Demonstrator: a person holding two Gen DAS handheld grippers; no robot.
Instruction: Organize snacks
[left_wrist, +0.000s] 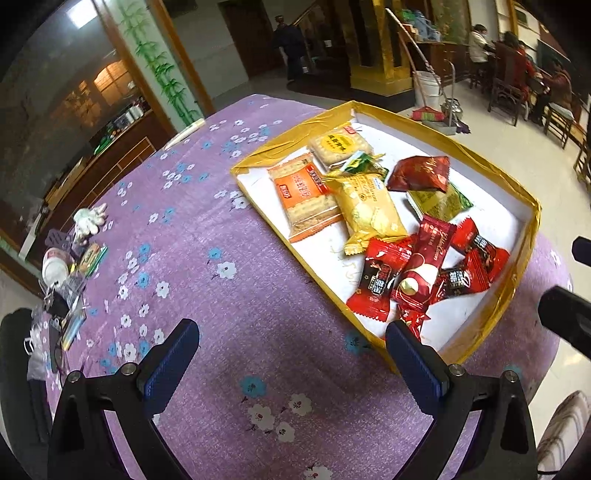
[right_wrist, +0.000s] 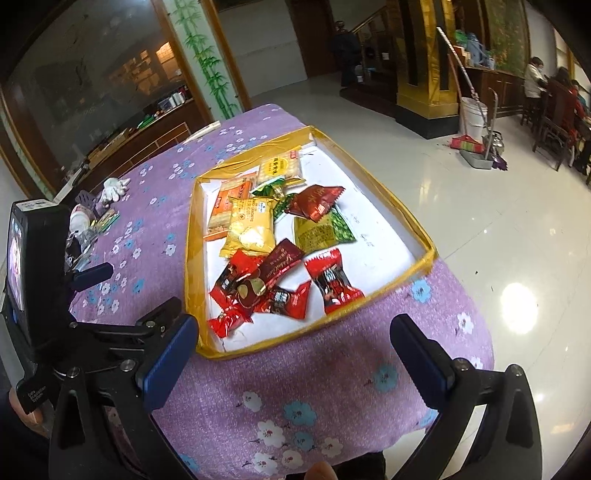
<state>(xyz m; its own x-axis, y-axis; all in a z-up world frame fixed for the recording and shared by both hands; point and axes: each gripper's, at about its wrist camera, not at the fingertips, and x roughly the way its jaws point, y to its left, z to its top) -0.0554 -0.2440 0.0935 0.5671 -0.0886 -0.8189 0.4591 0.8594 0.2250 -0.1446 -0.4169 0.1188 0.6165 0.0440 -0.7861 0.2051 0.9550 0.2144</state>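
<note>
Right wrist view: bright wrapped snacks (right_wrist: 273, 251) fill gold-edged tray (right_wrist: 380, 186).

Glossy pale tile floor (right_wrist: 480, 206), bamboo-painted pillar (right_wrist: 207, 62), dark wooden chairs (left_wrist: 506, 88)

purple floral tablecloth (left_wrist: 229, 325) | white glove (left_wrist: 88, 218) | bucket (left_wrist: 426, 88) | broom (right_wrist: 467, 144)

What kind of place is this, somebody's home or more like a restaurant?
Probably a restaurant or public hall, not a home. People sit at dark wooden tables across a wide glossy tile floor, a mop bucket stands by a gilded pillar, and the snack tray sits on a floral tablecloth.
</note>
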